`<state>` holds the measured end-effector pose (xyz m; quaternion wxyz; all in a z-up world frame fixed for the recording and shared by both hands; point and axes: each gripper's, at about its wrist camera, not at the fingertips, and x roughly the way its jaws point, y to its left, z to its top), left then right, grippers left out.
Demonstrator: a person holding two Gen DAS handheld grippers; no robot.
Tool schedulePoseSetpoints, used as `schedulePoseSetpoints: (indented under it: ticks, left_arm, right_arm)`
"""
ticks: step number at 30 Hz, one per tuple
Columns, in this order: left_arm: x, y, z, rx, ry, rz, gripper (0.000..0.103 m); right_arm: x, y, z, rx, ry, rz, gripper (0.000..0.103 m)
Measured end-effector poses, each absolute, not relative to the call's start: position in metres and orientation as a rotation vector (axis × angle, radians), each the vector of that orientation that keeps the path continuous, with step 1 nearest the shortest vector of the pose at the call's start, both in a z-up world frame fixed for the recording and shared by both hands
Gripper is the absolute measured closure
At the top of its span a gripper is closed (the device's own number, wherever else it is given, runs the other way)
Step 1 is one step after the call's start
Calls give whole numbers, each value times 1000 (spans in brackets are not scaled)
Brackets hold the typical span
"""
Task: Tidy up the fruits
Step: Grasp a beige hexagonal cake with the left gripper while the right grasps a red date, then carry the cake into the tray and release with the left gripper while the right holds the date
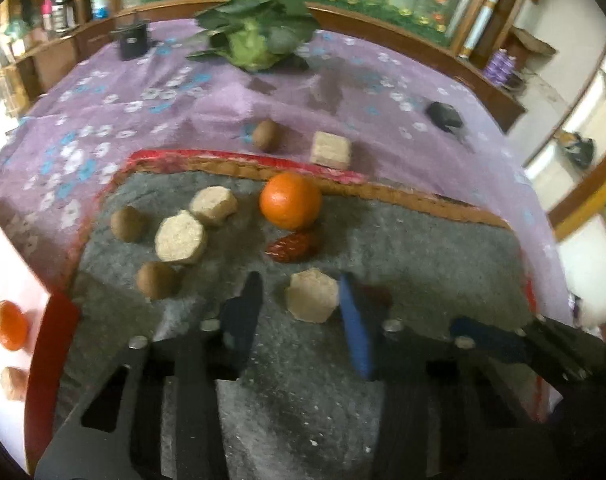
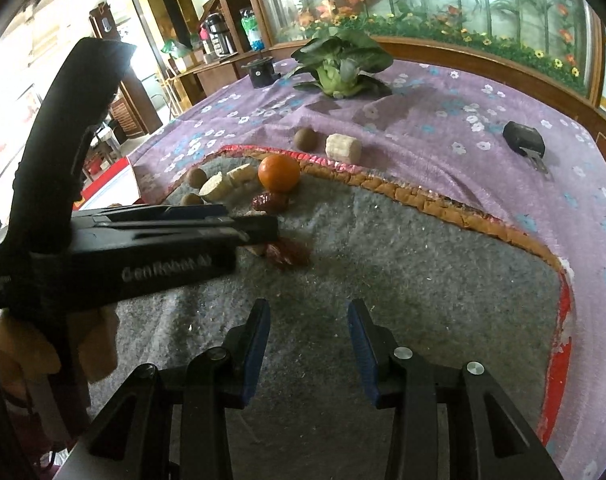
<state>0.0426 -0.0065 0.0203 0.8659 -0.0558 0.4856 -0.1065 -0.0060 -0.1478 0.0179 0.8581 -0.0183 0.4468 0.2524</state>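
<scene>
A table (image 2: pixel 483 92) under a purple flowered cloth (image 1: pixel 103 120) carries a grey mat (image 2: pixel 383 280) with an orange-and-red border; bare mat lies open toward its right edge. At the far end sits a leafy cabbage (image 2: pixel 339 68). On the mat: an orange (image 1: pixel 290 200), pale cut pieces (image 1: pixel 181 238), brown round fruits (image 1: pixel 129 224) and a red date (image 1: pixel 293 246). The left gripper (image 1: pixel 299 300) stands open, its fingers on either side of one pale piece (image 1: pixel 313 296), contact not discernible in the blurred view; from the right wrist view its body hides that piece and part of a second date (image 2: pixel 289 254). The right gripper (image 2: pixel 309 344) is open and empty over bare mat.
</scene>
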Motion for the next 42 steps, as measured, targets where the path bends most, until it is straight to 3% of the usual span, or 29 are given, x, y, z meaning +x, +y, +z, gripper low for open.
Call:
schedulePoseSetpoints:
  ticks: [19, 23, 25, 27, 42]
  left_arm:
    - [9, 41, 44, -110, 932, -142, 78]
    - [2, 44, 42, -102, 941, -148, 78]
    - [-1, 45, 42, -101, 943, -147, 78]
    - [-3, 45, 43, -95, 939, -149, 84]
    - [-29, 66, 57, -128, 913, -179, 91]
  right_arm:
    - [30, -98, 8, -79, 961, 439, 64]
    - [29, -102, 7, -95, 959, 409, 79]
    - [26, -107, 10, -77, 955, 411, 79]
    - [22, -109, 14, -73, 943, 419, 79]
    - [-19, -95, 39, -102, 898, 487, 79]
